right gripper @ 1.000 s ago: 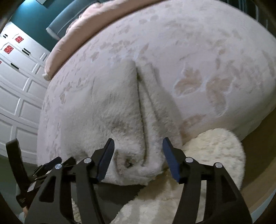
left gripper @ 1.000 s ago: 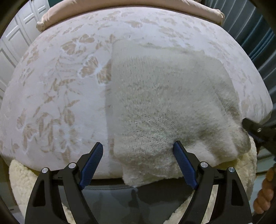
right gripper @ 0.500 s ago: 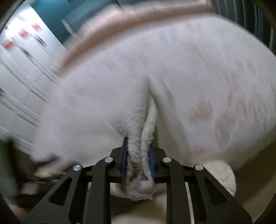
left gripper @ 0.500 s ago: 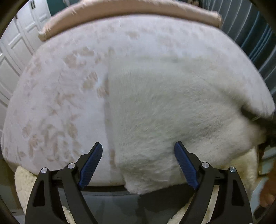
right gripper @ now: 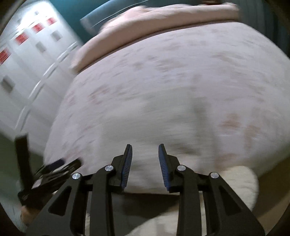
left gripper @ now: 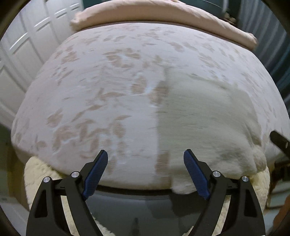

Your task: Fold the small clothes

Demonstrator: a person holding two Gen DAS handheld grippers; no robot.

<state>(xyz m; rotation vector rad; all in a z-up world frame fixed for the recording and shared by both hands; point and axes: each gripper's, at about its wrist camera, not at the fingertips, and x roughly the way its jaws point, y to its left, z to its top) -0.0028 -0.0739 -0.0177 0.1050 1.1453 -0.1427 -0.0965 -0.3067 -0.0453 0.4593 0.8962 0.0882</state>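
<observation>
white panelled wardrobe doors (left gripper: 27,59) stood behind a bed (left gripper: 108,90) covered in a leaf-patterned spread, with a pink pillow (left gripper: 163,16) along its far end. the cream knit garment (left gripper: 208,123) lay flat on the near right part of the bed, its lower edge hanging just over the side above a fluffy rug (left gripper: 36,174). the left gripper (left gripper: 145,173) had its fingers released wide, gripping nothing. the right gripper (right gripper: 145,166) had its fingers parted too, empty; that view was blurred.
</observation>
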